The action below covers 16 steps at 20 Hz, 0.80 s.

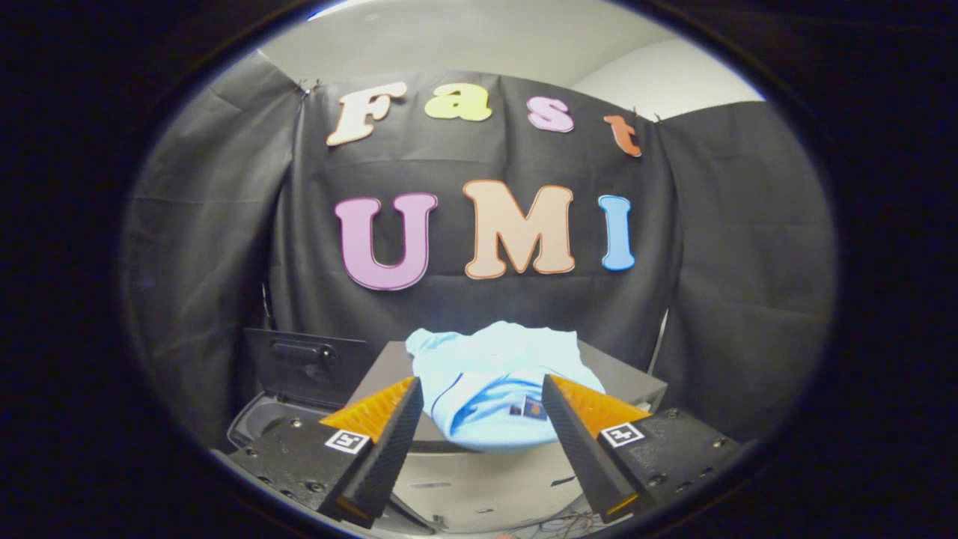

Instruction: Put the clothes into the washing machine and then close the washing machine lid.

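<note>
A light blue garment [490,382] lies crumpled on a grey box-like surface [632,378] just ahead of the fingers, its front edge hanging between them. My gripper [483,393] is open, with the two fingers standing on either side of the cloth's near part and not pressing on it. To the left, beyond the left finger, the washing machine [258,419] sits low with its dark lid [303,363] raised upright against the booth wall.
Black cloth walls close the booth behind and on both sides. A pale floor or table surface [479,486] lies below the fingers, with some thin cables [561,524] on it near the bottom.
</note>
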Tool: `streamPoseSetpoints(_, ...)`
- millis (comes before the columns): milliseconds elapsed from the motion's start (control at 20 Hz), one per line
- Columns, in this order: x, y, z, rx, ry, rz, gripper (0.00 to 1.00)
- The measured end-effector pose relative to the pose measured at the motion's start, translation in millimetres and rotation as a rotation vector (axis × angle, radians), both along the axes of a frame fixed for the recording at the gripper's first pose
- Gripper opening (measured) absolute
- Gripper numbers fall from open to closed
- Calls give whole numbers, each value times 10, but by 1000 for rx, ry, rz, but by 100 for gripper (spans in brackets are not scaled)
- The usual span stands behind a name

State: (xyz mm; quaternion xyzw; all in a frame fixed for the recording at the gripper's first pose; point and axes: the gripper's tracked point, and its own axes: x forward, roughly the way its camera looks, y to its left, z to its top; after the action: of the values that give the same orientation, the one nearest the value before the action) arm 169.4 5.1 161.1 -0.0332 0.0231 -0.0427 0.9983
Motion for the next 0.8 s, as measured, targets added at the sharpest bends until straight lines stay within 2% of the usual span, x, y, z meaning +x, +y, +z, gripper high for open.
streamPoseSetpoints(200, 594, -127, -98, 7, 151, -29, 97)
streamPoseSetpoints(450, 1099, -201, -270, 29, 311, -57, 97)
streamPoseSetpoints(550, 1224, -193, -411, 58, 387, -60, 97)
streamPoseSetpoints(650, 1319, -270, -519, 83, 424, -102, 98)
streamPoseSetpoints(750, 1438, -403, -570, 45, 453, -147, 98)
streamPoseSetpoints(800, 1451, -407, -693, 35, 507, -139, 97)
